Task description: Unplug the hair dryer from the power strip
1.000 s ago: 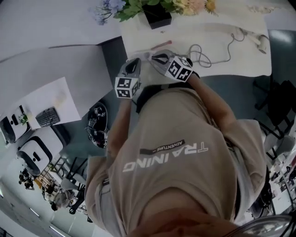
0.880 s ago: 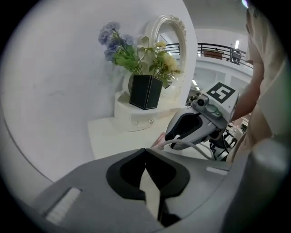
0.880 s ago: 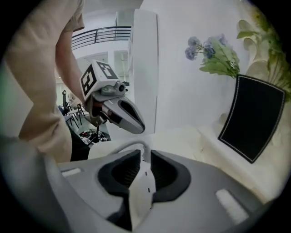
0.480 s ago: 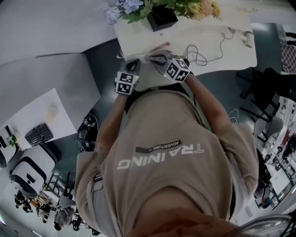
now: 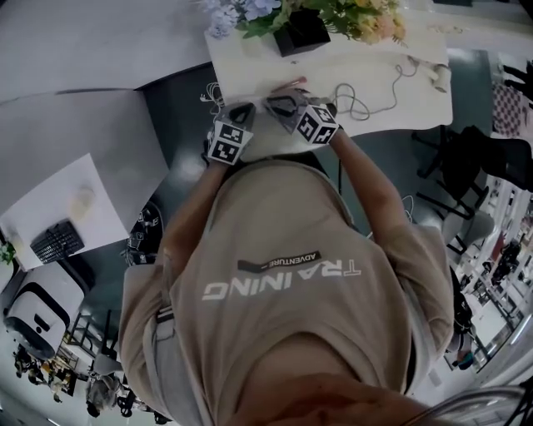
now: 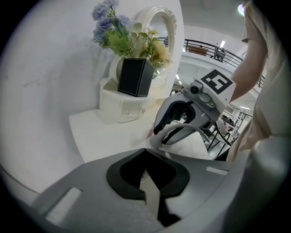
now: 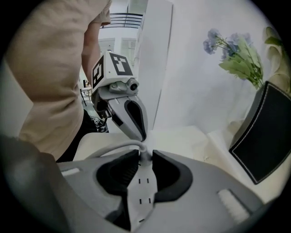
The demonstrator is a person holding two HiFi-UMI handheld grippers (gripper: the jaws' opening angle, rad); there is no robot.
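Note:
My right gripper [image 7: 144, 152] is shut on the white power strip [image 7: 142, 189], whose slots show between the jaws. A white plug [image 7: 144, 150] stands at the strip's far end, and its cord [image 7: 109, 149] curves off to the left. My left gripper [image 6: 145, 152] is shut on a pale flat piece that seems to be that plug. In the right gripper view its tips [image 7: 142, 132] meet the plug. In the head view both grippers, left [image 5: 241, 112] and right [image 5: 279, 104], are close together at the table's near edge. The hair dryer [image 5: 435, 76] lies far right, its cord [image 5: 354, 104] coiled on the table.
On the white table [image 5: 250, 71] a black vase [image 5: 301, 32] with flowers [image 5: 350, 12] stands at the back. A small white drawer box [image 6: 122, 107] and a white-framed mirror [image 6: 157, 27] are behind it. Dark chairs [image 5: 466, 166] stand to the right.
The head view has drifted, so the table sits a little higher and further left. Both grippers stay together at the table's near edge, still shut.

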